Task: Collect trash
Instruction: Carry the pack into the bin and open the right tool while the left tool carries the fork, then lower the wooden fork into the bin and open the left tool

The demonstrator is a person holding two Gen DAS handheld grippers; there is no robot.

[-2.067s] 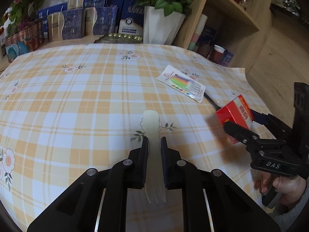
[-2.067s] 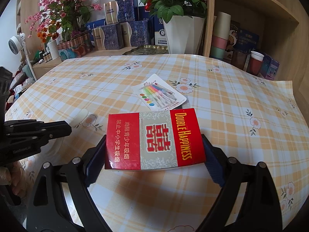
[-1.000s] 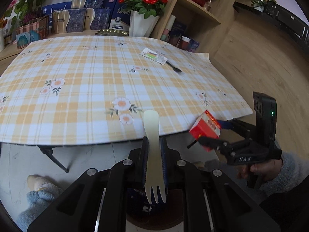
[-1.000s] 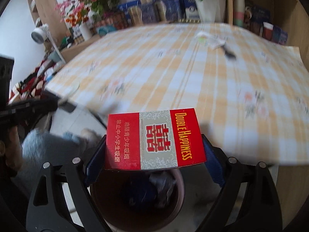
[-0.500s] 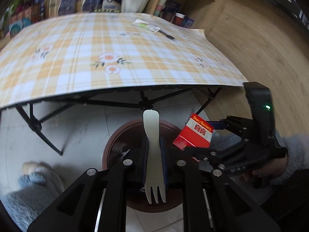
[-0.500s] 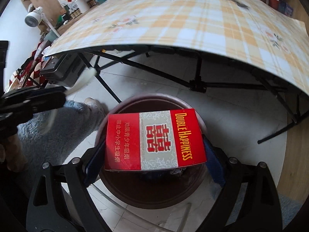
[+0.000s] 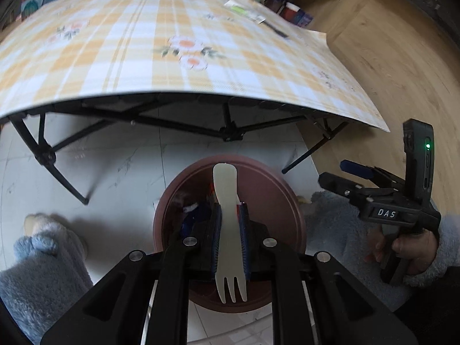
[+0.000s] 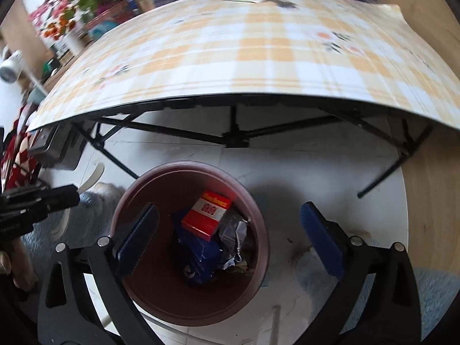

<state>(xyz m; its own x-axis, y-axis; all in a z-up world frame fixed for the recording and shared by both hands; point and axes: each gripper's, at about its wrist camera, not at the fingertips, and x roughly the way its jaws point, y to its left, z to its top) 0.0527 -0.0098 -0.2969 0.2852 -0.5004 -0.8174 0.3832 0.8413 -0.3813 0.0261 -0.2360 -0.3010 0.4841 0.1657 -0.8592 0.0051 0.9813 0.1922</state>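
Let go of the red cigarette pack [image 8: 207,215]: a second earlier clamped across the right gripper [image 8: 230,210], now lying inside the brown bin [image 8: 187,166] on top of a blue carton and crumpled wrappers. Right gripper left spread wide above the bin's mouth, nothing between its blue pads [image 8: 138,230]. Counted as one piece of trash delivered.

Still pinched the pale plastic fork [image 7: 228,230] in the left gripper [image 7: 230,210], jaws pressed together on its neck, handle pointing away and tines toward the camera. Brought down from table height to just over the bin, fork lined up above the opening. Judged the next step to be a simple release; little risk of missing, given the wide rim directly beneath.

Stood the bin on pale marbled floor tiles [image 8: 287,155], just in front of the near edge of the table [image 8: 258,66]. Covered the folding table in an orange-and-white checked cloth with flower prints, black cross-braced legs beneath. Left near its far right corner a blurred white packet [image 7: 244,10] with a dark thin object beside it, probably more to collect. Beyond: wooden shelving, boxes, potted flowers; wood flooring to the right.
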